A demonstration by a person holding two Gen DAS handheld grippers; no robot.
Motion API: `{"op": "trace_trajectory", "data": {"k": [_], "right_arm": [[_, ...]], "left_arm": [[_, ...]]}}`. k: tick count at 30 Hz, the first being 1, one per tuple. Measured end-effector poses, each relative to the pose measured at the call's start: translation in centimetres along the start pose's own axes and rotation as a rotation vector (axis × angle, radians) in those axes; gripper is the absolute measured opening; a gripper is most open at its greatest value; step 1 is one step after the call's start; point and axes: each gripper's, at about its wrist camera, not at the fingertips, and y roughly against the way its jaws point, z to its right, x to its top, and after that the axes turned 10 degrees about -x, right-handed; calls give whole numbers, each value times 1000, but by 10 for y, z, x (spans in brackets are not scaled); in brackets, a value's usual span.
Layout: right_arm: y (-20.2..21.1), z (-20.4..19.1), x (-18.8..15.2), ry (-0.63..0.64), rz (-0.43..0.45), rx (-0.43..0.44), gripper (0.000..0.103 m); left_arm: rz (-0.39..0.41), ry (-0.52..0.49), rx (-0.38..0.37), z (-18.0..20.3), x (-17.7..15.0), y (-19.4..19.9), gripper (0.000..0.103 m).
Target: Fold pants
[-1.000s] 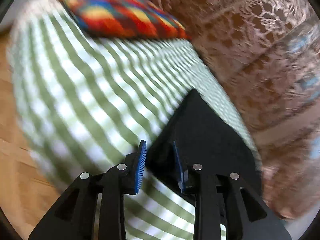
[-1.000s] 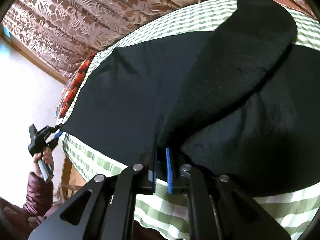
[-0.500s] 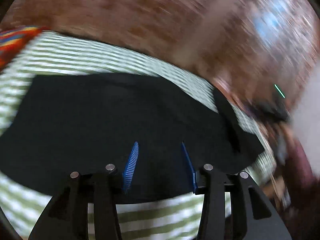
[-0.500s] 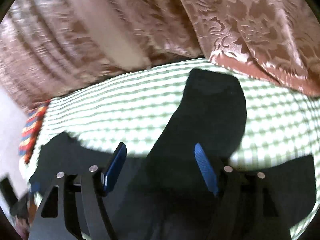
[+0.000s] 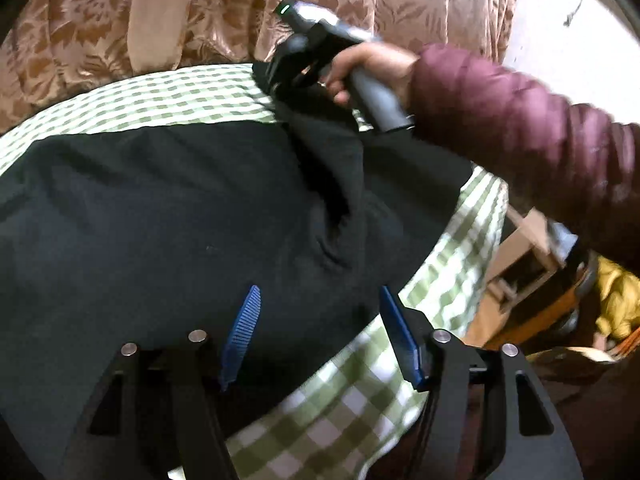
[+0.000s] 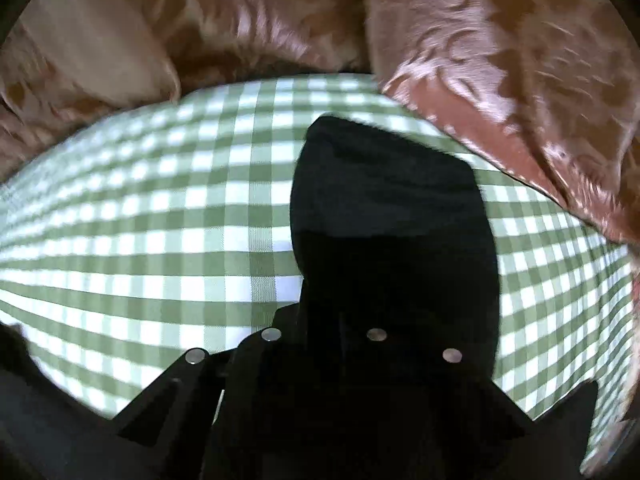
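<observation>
Left wrist view gives me the pants, black and matte, spread over most of the green checked tabletop. They sag and crease where lifted, so I judge them soft, light and limp, unlikely to slip on the cloth; best taken at an edge or corner, pinching both layers, never mid-panel. My left gripper hangs released over the near hem, jaws wide apart with nothing between them. At about 1 o'clock the right gripper seems clenched on a bunched fold, fabric draping down from it.

Only this view shows that lift and the person's hand. Right wrist view instead shows a dark flap of the pants running to 12 o'clock over the checks, hiding the jaws, with patterned curtain behind.
</observation>
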Motion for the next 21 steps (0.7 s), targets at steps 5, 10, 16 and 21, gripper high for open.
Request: {"op": "trace_trajectory", "data": {"k": [5,10,16,21], "right_arm": [[73,75,-35,-164,162,152,9],[136,153,-78,-356,273,274,9],[134,230,-162,-559,231,326,8],[83,256,-220,-719,114,374,8]], "left_arm": [[21,8,57,-6,7,-13,18],[30,-37,41,7,7,-13,5],[40,-30,8,8,10,-5,5],[7,-29,17,11,11,-10,5]]}}
